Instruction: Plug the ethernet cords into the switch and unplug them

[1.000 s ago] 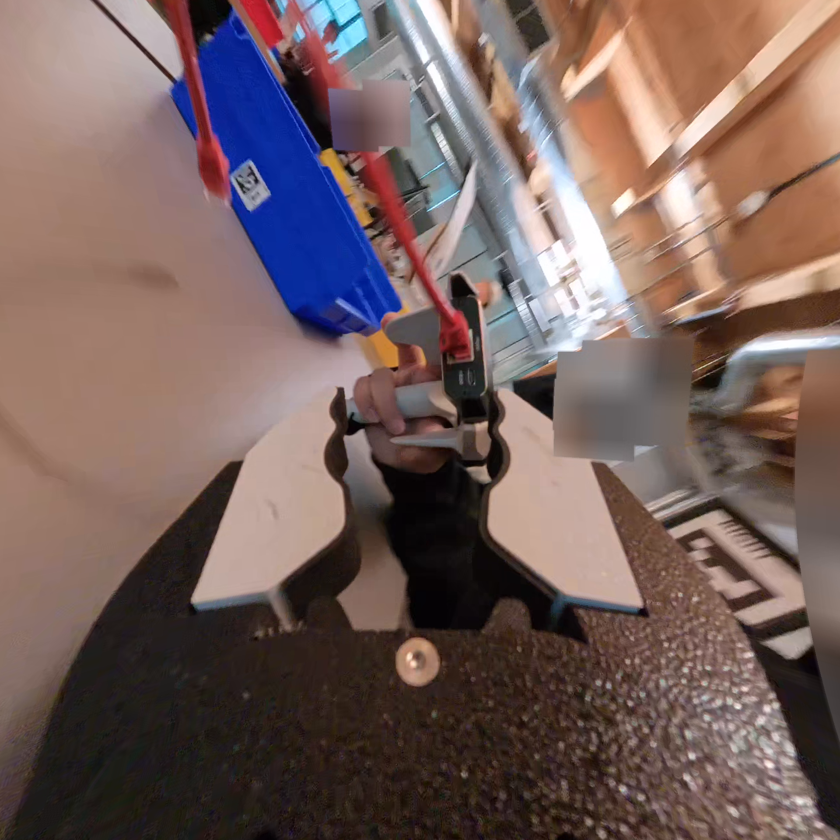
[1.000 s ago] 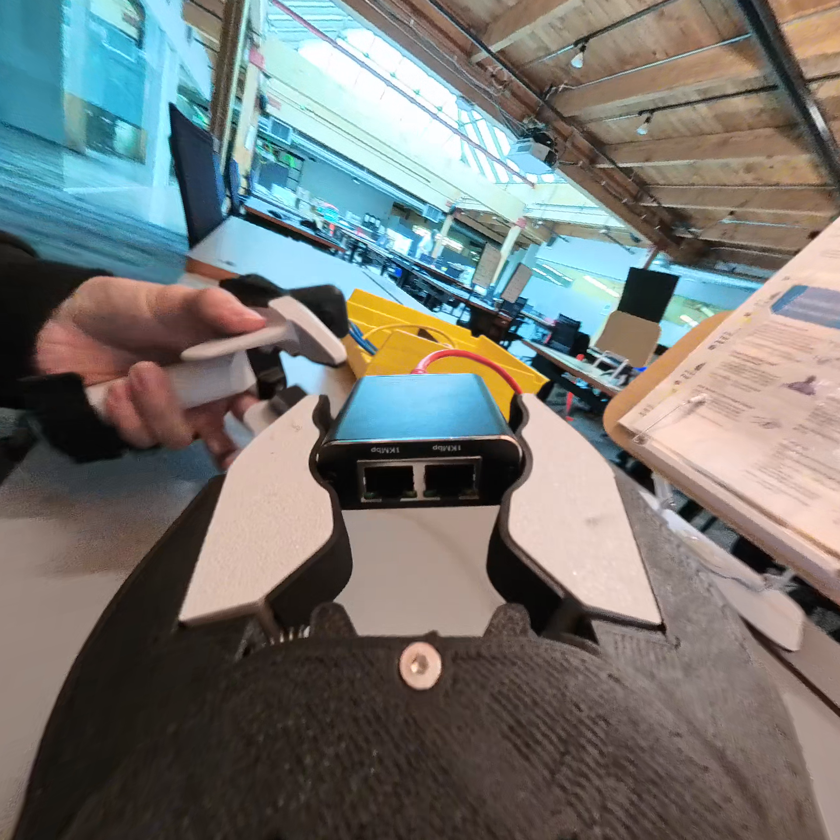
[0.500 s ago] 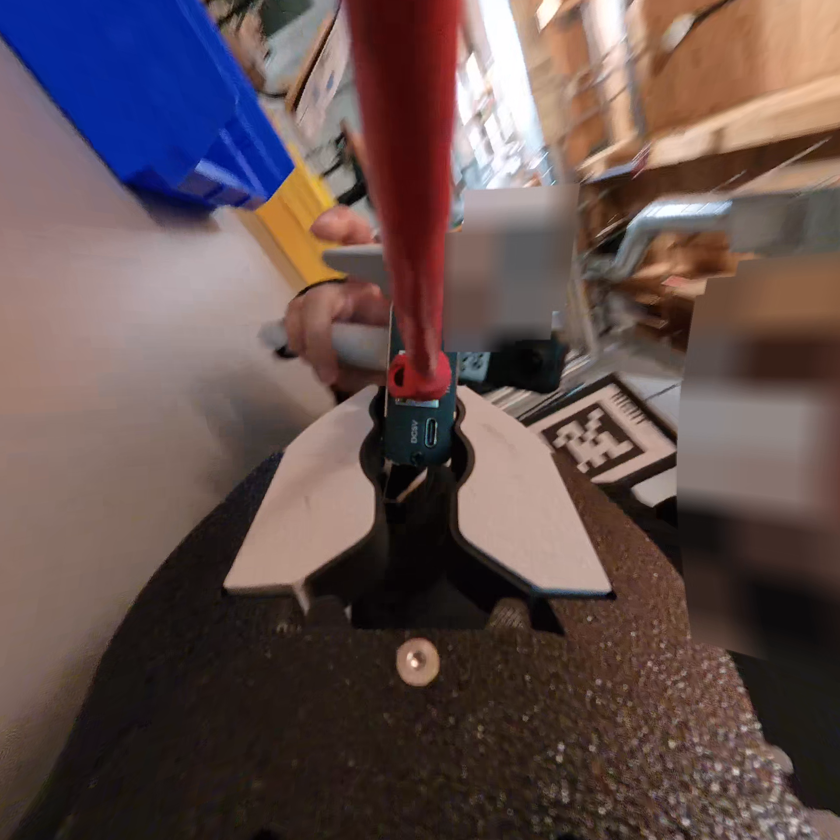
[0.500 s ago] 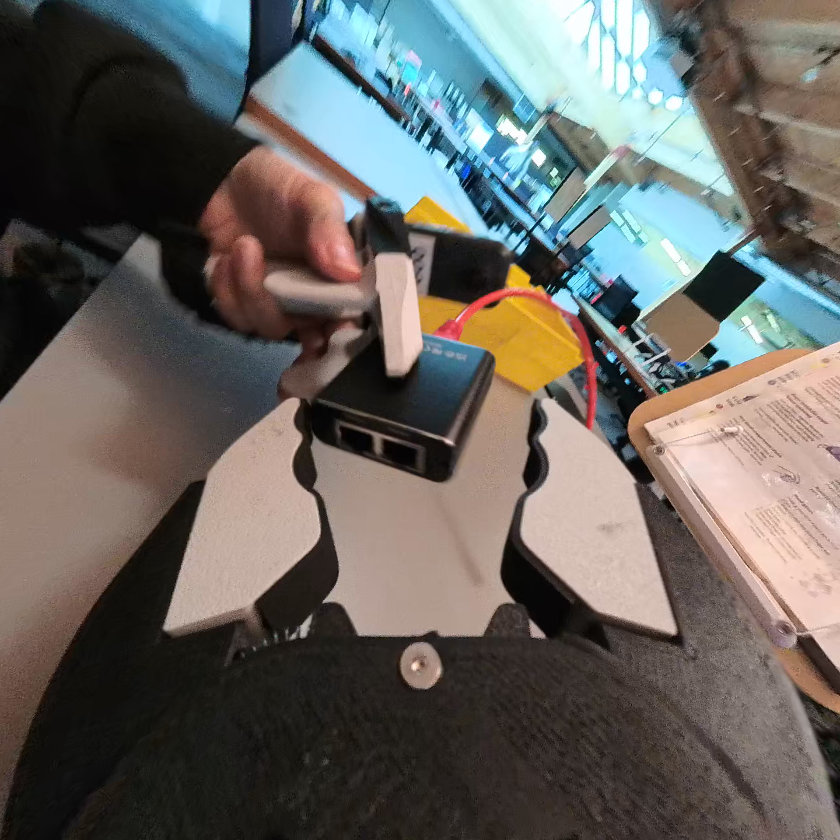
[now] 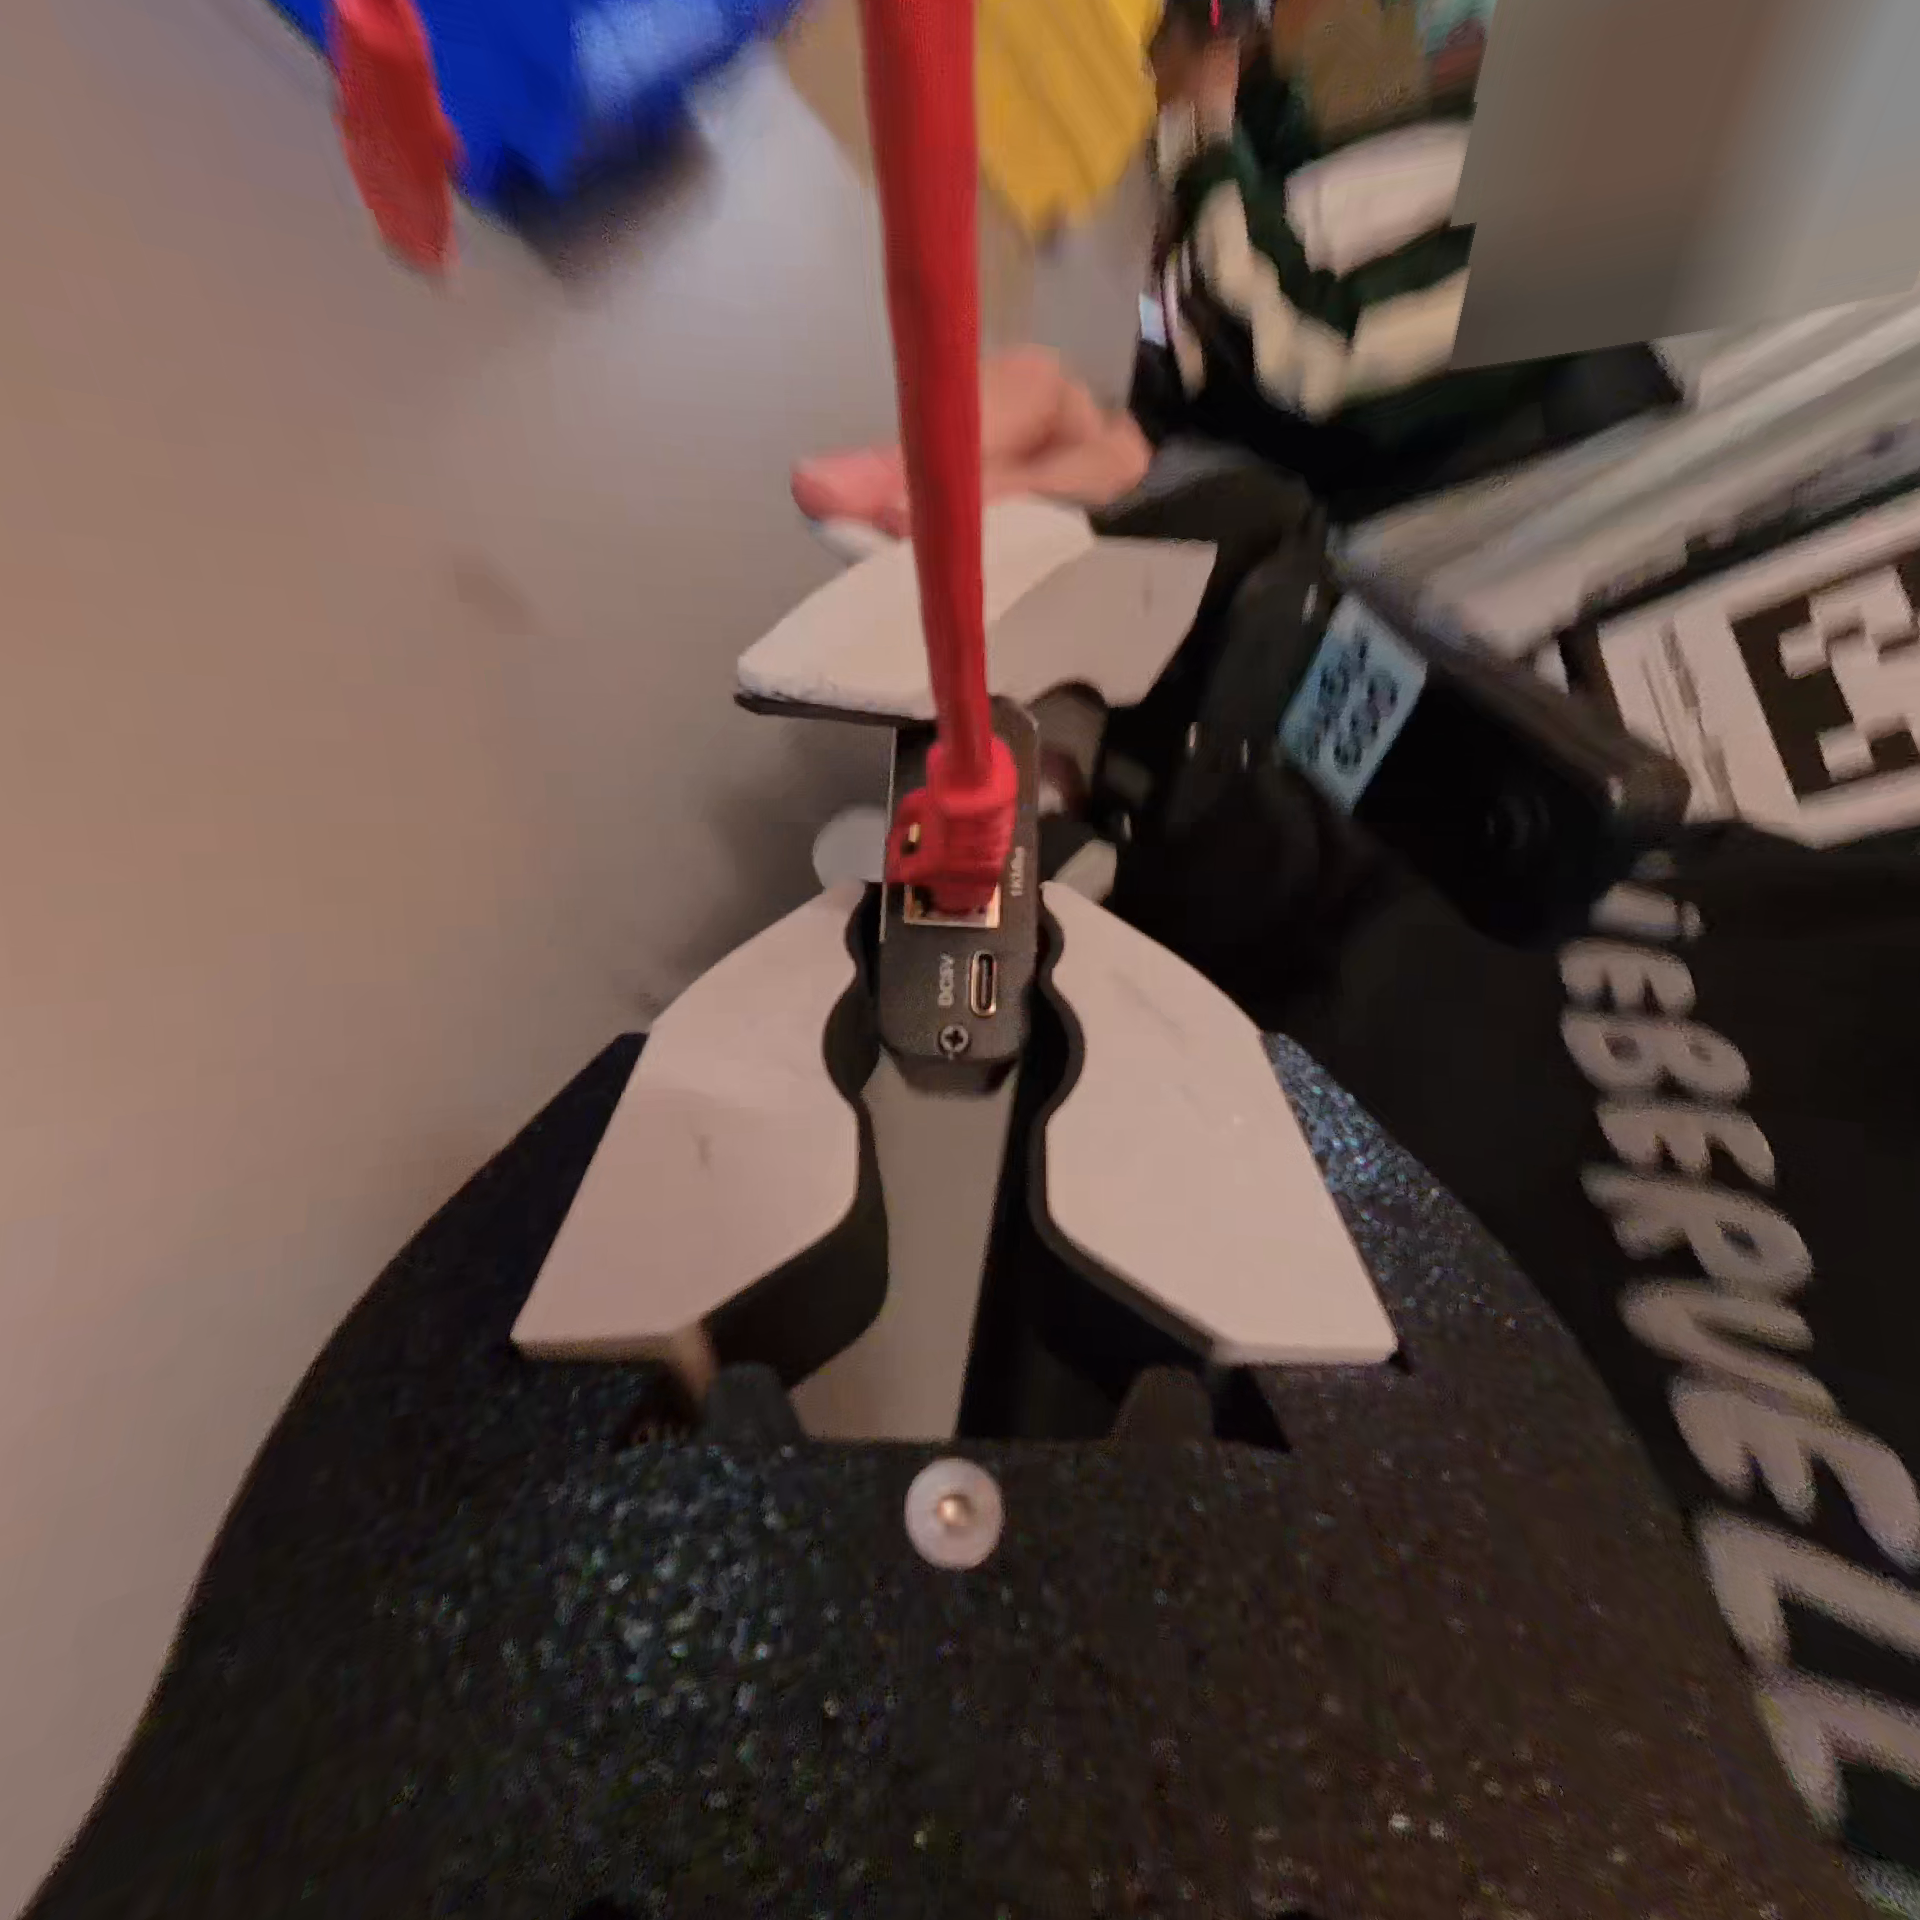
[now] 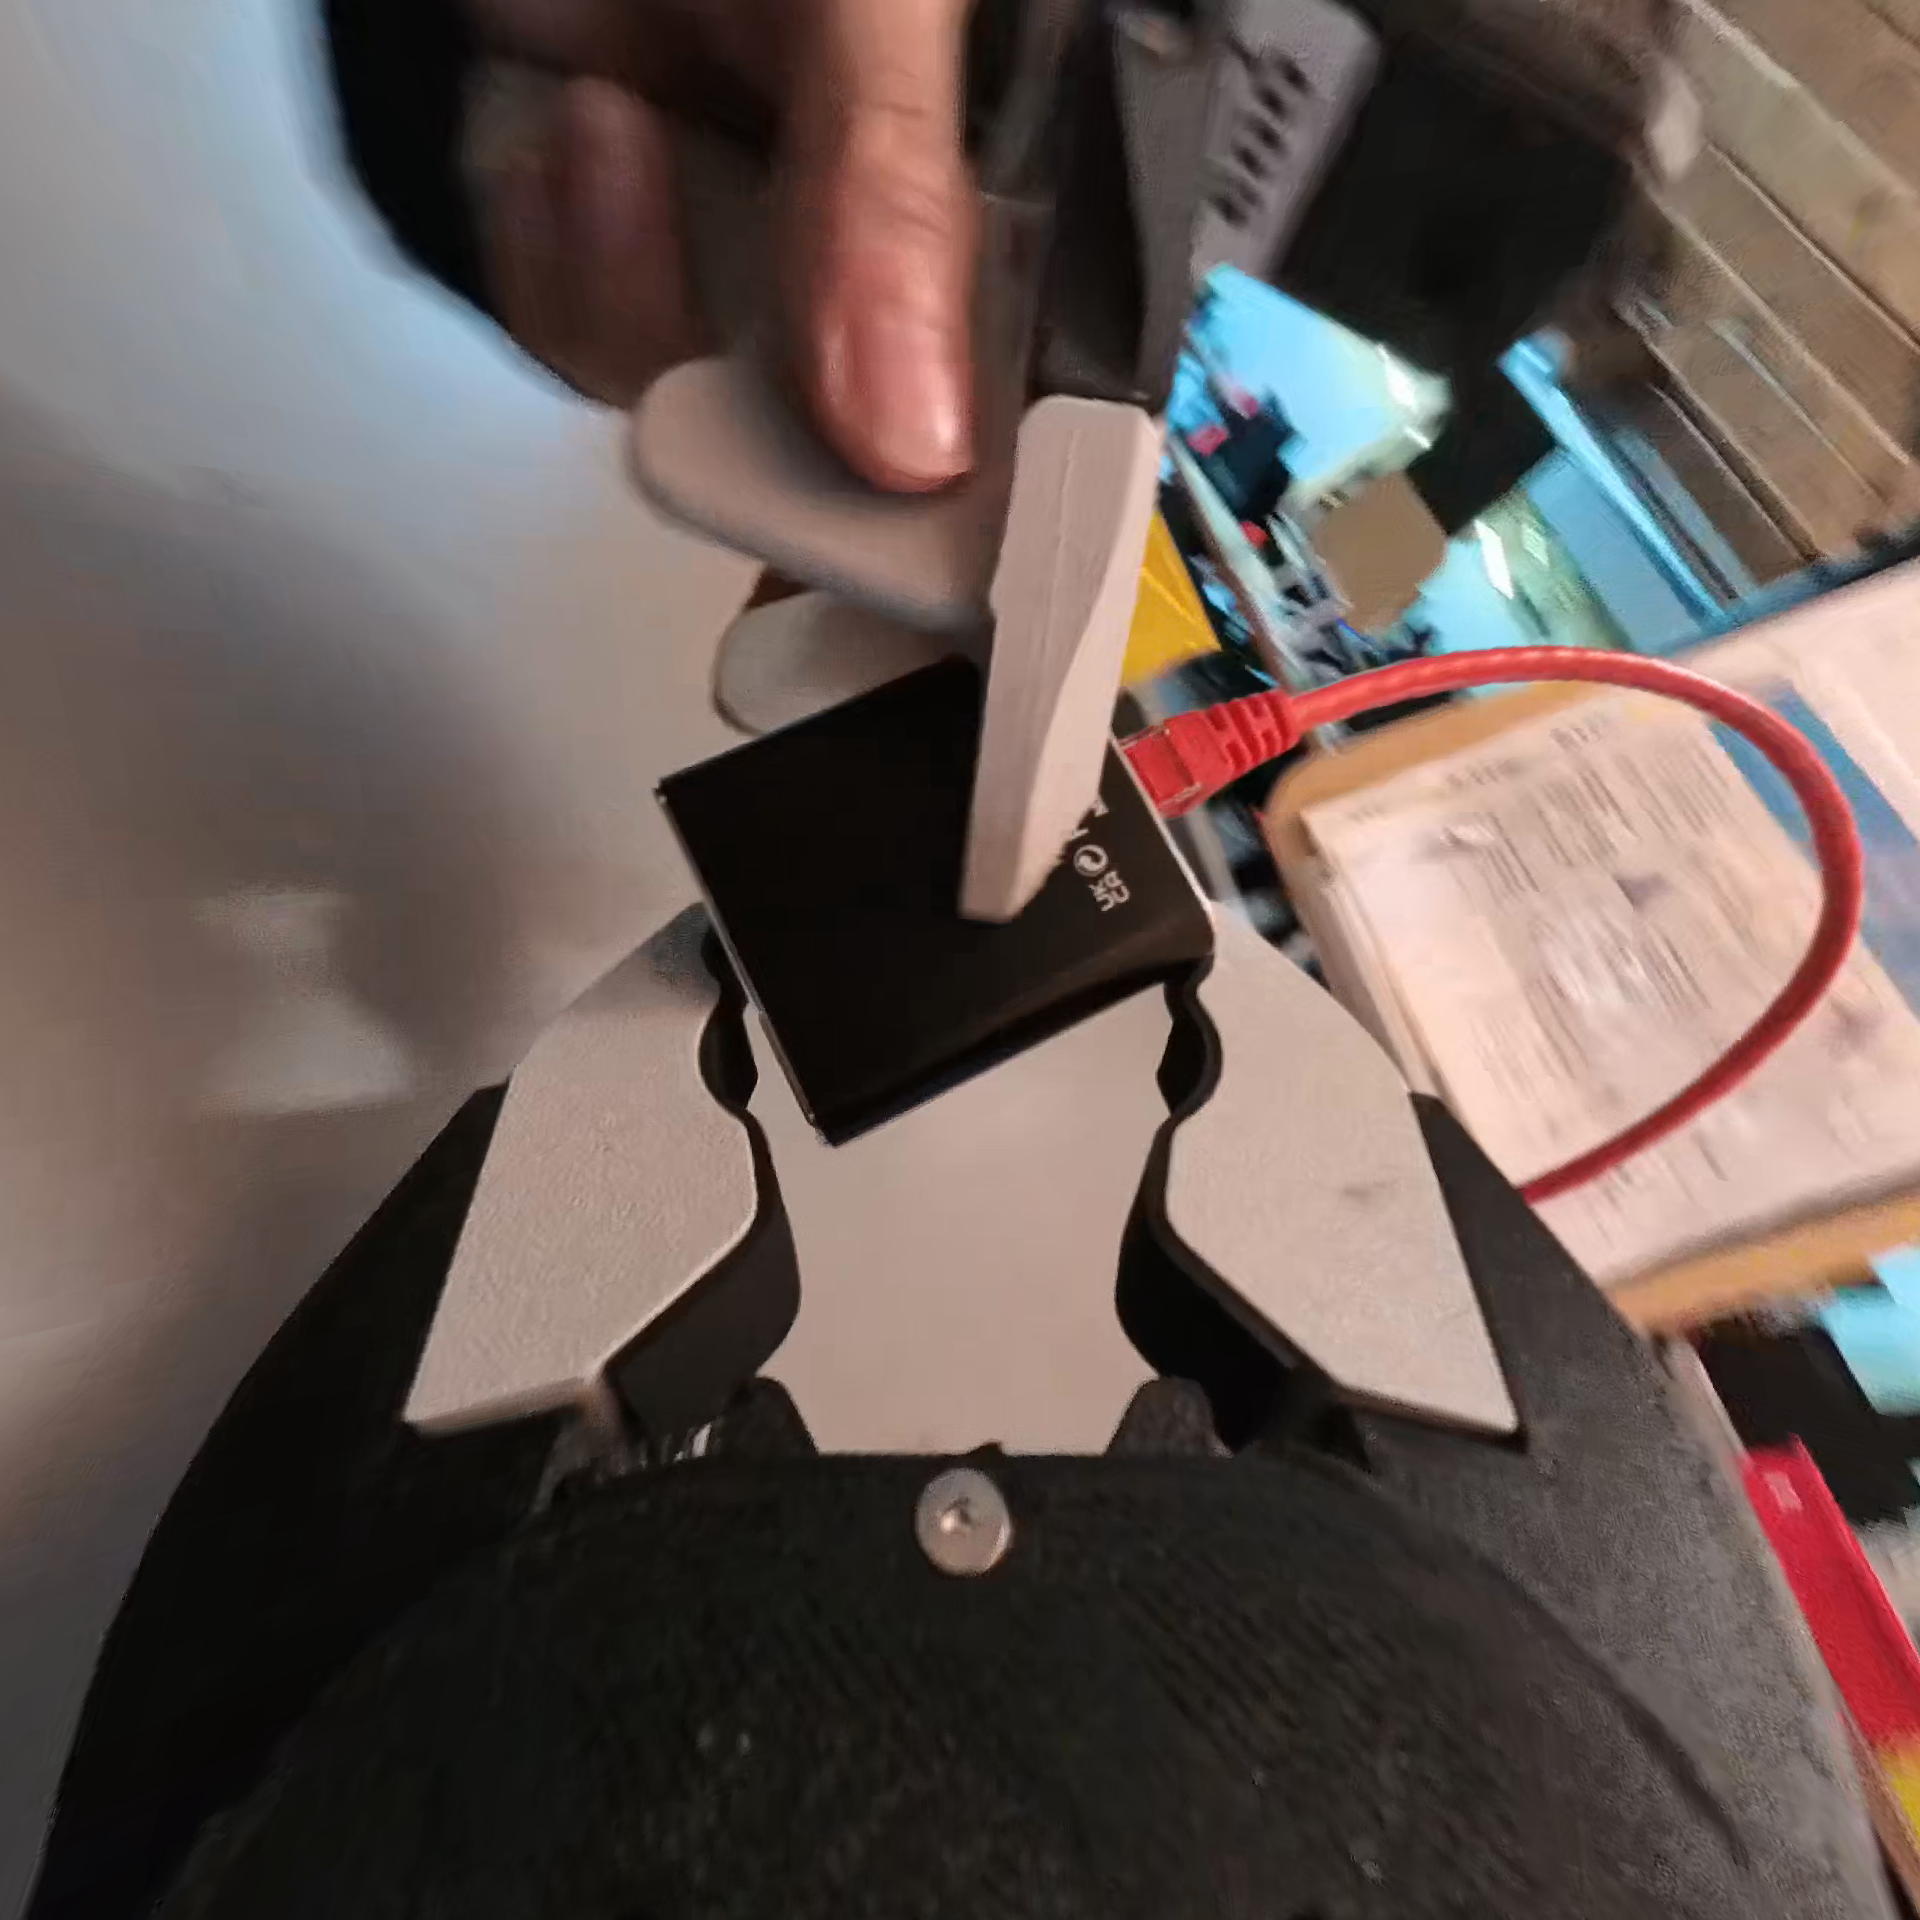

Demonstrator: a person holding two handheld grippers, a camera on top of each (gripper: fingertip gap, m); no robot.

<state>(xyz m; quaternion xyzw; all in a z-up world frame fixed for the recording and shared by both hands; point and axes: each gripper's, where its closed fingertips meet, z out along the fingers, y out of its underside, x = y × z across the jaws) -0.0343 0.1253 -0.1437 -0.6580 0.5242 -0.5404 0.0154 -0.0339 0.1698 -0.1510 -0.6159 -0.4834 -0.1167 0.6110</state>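
The small black switch [image 5: 958, 966] is held up in the air, above the pale table [image 5: 312, 727], and it is the centre of the scene. In the left wrist view, the left gripper [image 5: 951, 935] closes narrowly on the thin sides of the switch, with its two grey fingers [image 5: 748, 1101] pressing the end face from both sides. A red ethernet cord [image 5: 930, 416] is plugged into a port on this end face and rises straight up from the switch. Just under the plug there is a small oval socket. A second red plug [image 5: 395, 156], blurred, hangs far above the switch on the left, in front of a blue bin [image 5: 582, 114] and near a yellow bin [image 5: 1049, 114].

In the right wrist view, the right gripper [image 6: 956, 966] is wide open around the switch [image 6: 894, 914]. Its finger tips stand just beside two corners of the black body, but it cannot be told whether they touch it. One finger of the left gripper [image 6: 1049, 665] lies across the top face of the switch, and a hand [image 6: 790, 260] holds that gripper above it. The cord [image 6: 1621, 831] leaves the far side of the switch and bends in a loop to the right, over a board with printed sheets [image 6: 1579, 977].
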